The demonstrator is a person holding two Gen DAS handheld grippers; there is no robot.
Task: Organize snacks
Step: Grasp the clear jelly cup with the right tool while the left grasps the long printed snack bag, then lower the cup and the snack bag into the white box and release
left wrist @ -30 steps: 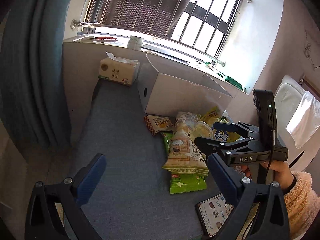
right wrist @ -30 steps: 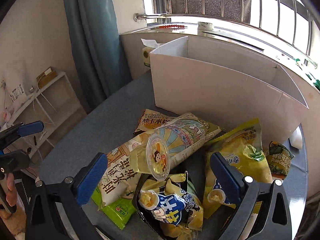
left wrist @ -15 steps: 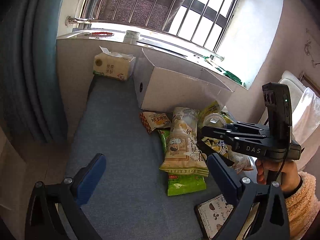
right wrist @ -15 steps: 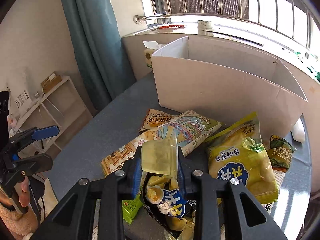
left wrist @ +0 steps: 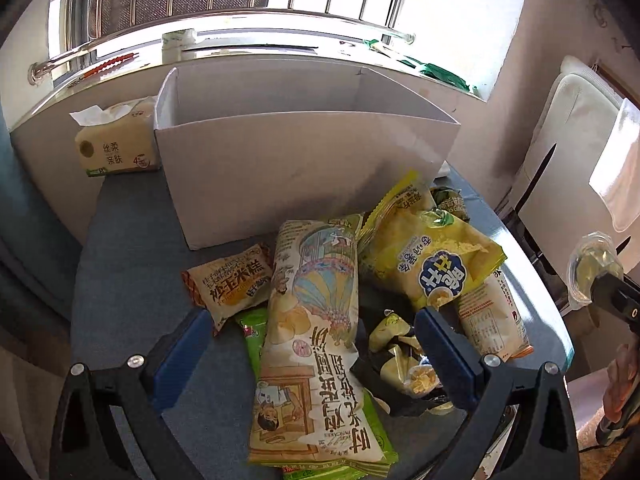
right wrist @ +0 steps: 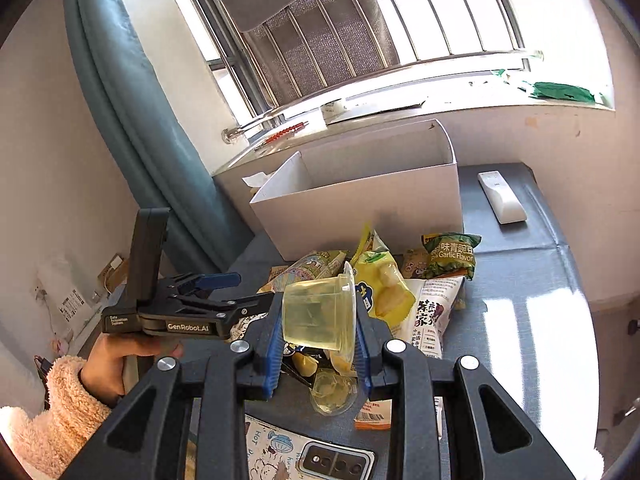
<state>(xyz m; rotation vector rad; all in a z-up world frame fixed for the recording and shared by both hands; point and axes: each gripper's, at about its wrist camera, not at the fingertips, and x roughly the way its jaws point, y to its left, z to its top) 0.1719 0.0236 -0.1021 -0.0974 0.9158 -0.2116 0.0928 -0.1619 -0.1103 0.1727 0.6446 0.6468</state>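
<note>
My right gripper [right wrist: 316,354] is pinching a clear jelly cup [right wrist: 318,316] between its blue pads [right wrist: 273,346]. The cup lies on its side, up in the air above the pile of snacks. Its lid end points to my right.

My left gripper [left wrist: 312,354] is spread wide, with nothing in it. A long pale bag [left wrist: 316,340] lies right below it, running between the two fingers. I can't tell if the fingers touch the bag. A yellow chip bag [left wrist: 432,256] lies ahead and to the right of it. A small orange pack [left wrist: 230,280] lies ahead and to the left.

The white box [left wrist: 304,168] stands open just past the snacks, in front of both grippers. A tissue pack [left wrist: 116,144] sits beside the box, on its left. A phone [right wrist: 336,460] lies close under my right gripper.
</note>
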